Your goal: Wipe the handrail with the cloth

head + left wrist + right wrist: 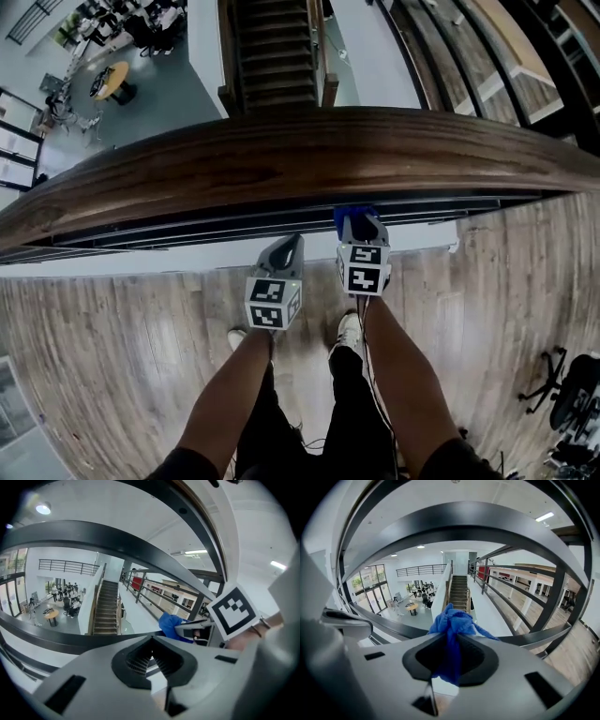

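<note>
A broad brown wooden handrail (309,155) curves across the head view. Below its near edge, my right gripper (362,221) is shut on a blue cloth (349,215). The cloth bunches out past the jaw tips, just under the rail. In the right gripper view the cloth (452,620) hangs between the closed jaws of the right gripper (451,641). My left gripper (294,242) sits lower and to the left, apart from the rail. In its own view the left gripper (151,649) is shut with nothing in it, and the cloth (169,622) shows off to its right.
Dark metal rails (281,223) run under the handrail. Beyond is a drop to a lower floor with a staircase (275,52) and a round table (111,81). I stand on wood flooring (112,347); an office chair (572,389) is at the right.
</note>
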A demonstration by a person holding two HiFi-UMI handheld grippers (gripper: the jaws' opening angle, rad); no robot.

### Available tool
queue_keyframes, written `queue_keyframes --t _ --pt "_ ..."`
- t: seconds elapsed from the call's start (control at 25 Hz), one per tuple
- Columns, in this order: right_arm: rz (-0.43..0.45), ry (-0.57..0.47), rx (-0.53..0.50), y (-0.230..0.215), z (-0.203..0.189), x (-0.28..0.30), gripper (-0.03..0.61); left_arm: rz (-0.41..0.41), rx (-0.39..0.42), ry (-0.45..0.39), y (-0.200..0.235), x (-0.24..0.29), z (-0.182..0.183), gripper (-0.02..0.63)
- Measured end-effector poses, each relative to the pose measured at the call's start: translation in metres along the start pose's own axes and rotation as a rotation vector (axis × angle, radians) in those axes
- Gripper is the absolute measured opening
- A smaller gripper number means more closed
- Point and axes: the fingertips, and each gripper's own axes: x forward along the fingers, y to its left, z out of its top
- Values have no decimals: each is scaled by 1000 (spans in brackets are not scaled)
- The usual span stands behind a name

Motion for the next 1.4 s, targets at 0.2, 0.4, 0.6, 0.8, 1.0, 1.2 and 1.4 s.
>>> queue_keyframes --t 0.2,0.4,0.6,0.8,1.0,1.2,1.4 --pt "-26 21 -22 -66 -6 -12 80 -49 25 23 -60 30 3 5" --pt "-45 33 -4 -139 -15 -18 80 -74 49 27 -118 62 5 5" --pt "-79 27 15 -216 -26 -28 80 -86 73 33 -168 93 8 5" --pt "-104 22 19 -280 -32 -36 80 -105 89 59 -211 120 1 5" --pt "-135 24 13 -341 -37 -42 80 -153 102 83 -256 149 -4 5" --pt "-198 15 -6 -396 -45 -47 80 -198 131 99 -284 173 -8 5" --pt "-261 11 13 -434 -52 -54 80 -205 167 103 -286 188 -2 5"
